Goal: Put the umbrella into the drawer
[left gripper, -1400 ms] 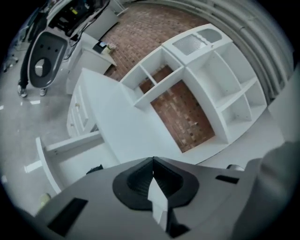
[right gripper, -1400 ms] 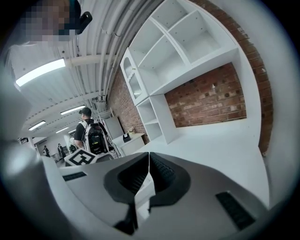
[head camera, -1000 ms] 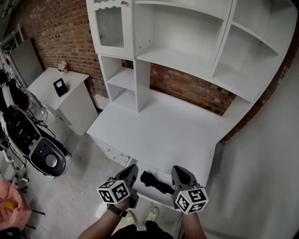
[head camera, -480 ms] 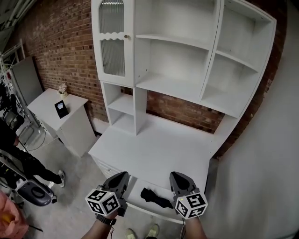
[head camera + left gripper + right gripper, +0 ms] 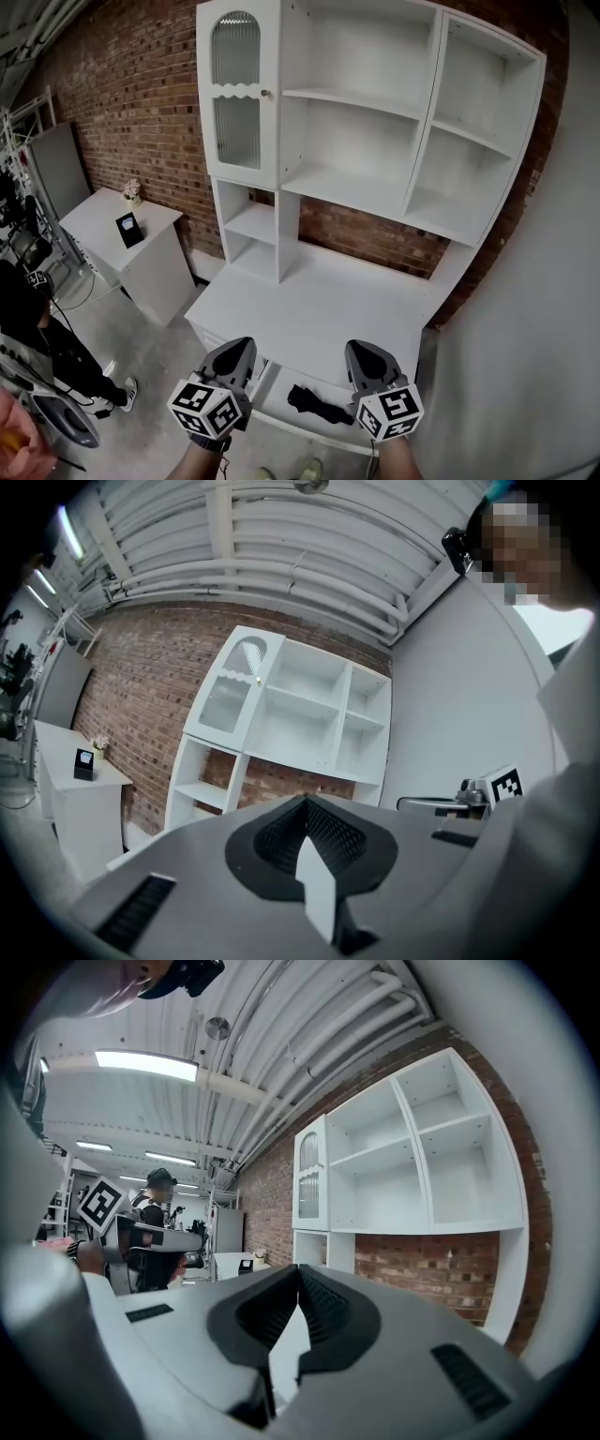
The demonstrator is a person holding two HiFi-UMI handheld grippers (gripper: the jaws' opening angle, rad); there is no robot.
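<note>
A folded black umbrella (image 5: 318, 403) lies inside the open white drawer (image 5: 277, 394) under the desk top. Both grippers hang level above the drawer's front, apart from the umbrella. My left gripper (image 5: 238, 346) is to the umbrella's left, its jaws shut with nothing between them; in the left gripper view the left gripper (image 5: 305, 804) faces the hutch. To the umbrella's right, my right gripper (image 5: 362, 347) is also shut and empty. Seen in the right gripper view, the right gripper (image 5: 298, 1270) has its pads meeting in a thin line.
A white desk (image 5: 309, 309) carries a tall white hutch (image 5: 361, 131) with open shelves and one glass door (image 5: 236, 103), against a brick wall. A low white cabinet (image 5: 127, 244) stands at left, and a person in black (image 5: 37, 323) is beside it. A grey wall (image 5: 525, 347) closes the right.
Both grippers have risen, still shut and empty. The head view has tilted up, so more of the hutch shows. The umbrella has stayed in the drawer. A person has walked in at left.
</note>
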